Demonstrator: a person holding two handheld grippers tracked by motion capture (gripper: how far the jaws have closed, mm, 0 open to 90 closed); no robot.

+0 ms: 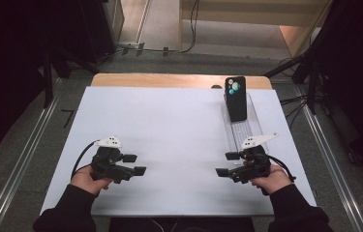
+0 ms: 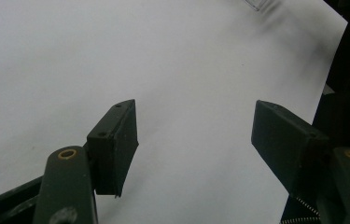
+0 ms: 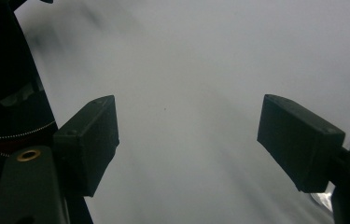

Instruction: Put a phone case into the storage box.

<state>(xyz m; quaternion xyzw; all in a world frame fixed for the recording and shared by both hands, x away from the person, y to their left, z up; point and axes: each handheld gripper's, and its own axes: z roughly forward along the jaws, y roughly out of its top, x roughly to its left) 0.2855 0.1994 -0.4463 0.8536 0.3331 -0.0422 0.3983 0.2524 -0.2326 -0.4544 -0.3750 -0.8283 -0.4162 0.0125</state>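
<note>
White tabletop [image 1: 169, 125]: black phone [image 1: 235, 99] stands upright, lengthwise front-to-back.

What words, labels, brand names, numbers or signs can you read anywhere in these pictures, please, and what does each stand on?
None can be read.
Phone, standing in the clear tray: its dark back shows a few pale and teal round spots, no letters that can be made out.
White sheet on the table: blank.
Left gripper and right gripper: their pale top plates carry small dark dots, too small to read as marks.
</note>
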